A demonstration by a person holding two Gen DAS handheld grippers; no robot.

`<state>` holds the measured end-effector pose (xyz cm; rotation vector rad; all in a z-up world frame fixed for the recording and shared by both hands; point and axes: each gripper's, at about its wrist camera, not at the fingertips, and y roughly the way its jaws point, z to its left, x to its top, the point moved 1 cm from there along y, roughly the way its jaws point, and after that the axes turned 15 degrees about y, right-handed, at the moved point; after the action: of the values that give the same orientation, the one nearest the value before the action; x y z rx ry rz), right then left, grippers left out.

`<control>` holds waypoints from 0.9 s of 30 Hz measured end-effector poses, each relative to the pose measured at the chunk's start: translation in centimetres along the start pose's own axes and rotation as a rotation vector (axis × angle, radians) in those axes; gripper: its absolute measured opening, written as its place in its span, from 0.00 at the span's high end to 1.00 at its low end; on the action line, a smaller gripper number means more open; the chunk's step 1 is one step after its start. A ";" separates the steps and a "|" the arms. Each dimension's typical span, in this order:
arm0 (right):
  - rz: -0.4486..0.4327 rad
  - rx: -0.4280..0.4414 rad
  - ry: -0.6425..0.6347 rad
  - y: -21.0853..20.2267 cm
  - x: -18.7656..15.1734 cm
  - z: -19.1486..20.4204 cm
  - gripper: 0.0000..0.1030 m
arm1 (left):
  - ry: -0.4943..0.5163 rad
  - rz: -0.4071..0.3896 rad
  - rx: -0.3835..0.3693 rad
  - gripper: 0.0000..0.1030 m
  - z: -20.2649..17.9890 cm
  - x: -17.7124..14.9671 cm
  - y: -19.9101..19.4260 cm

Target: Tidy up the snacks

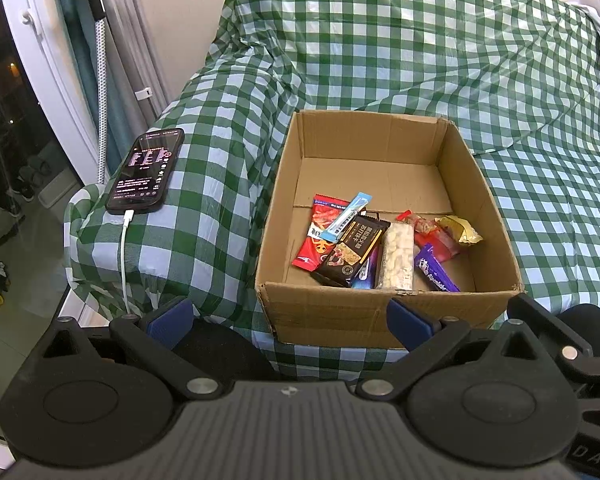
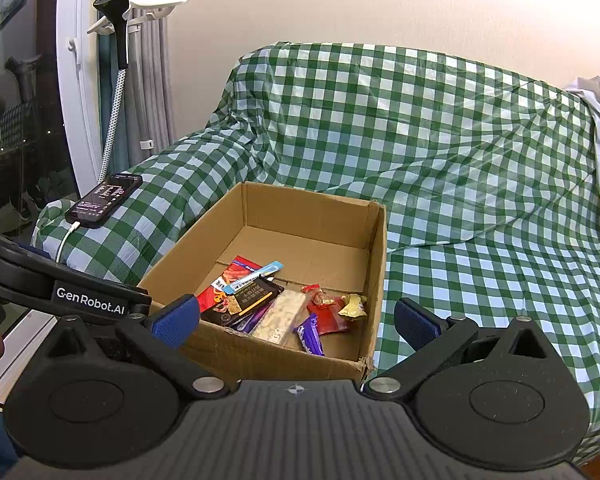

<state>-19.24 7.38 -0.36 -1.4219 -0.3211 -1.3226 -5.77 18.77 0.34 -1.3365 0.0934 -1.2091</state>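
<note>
Snacks (image 1: 380, 248) lie heaped in the near half of the cardboard box (image 1: 496, 216) on the checked sofa cover (image 1: 460, 60), most long axes running near-to-far. Left tool (image 1: 296, 320) and right tool (image 2: 296, 320) both gape wide, holding nothing. Likely risk: slick overlapping wrappers slipping, or a finger catching the box's near wall.

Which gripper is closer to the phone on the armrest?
Left. The left gripper hangs open at the cardboard box's near wall, beside the phone; the right gripper, also open, sits further right.
</note>
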 end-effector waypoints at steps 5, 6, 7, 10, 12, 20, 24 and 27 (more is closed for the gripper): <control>0.001 0.000 0.000 0.0 0.0 0.0 0.01 | 0.001 0.000 0.000 0.00 0.0 0.0 0.0; 0.001 0.000 0.000 0.0 0.0 0.0 0.01 | 0.000 0.000 0.000 0.00 0.0 0.0 0.0; 0.000 0.000 0.000 0.0 0.0 0.0 0.01 | 0.000 0.000 0.000 0.00 0.0 0.0 0.0; 0.000 0.001 -0.001 0.0 0.0 -0.1 0.01 | 0.001 0.000 0.000 0.00 0.0 0.1 0.0; 0.000 0.001 0.000 0.0 0.0 0.0 0.01 | 0.001 0.001 0.000 0.00 0.0 0.0 0.0; 0.000 0.001 -0.001 0.0 0.0 -0.1 0.01 | 0.001 0.001 0.000 0.00 0.0 0.1 -0.1; 0.000 0.001 0.000 0.0 0.1 -0.1 0.01 | 0.004 -0.002 -0.001 0.00 0.0 0.0 0.1; 0.000 0.002 -0.001 0.0 0.1 -0.2 0.01 | 0.010 -0.004 0.005 0.00 0.0 -0.2 0.1</control>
<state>-19.34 7.24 -0.33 -1.4207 -0.3225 -1.3212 -5.78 18.92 0.18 -1.3273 0.0945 -1.2186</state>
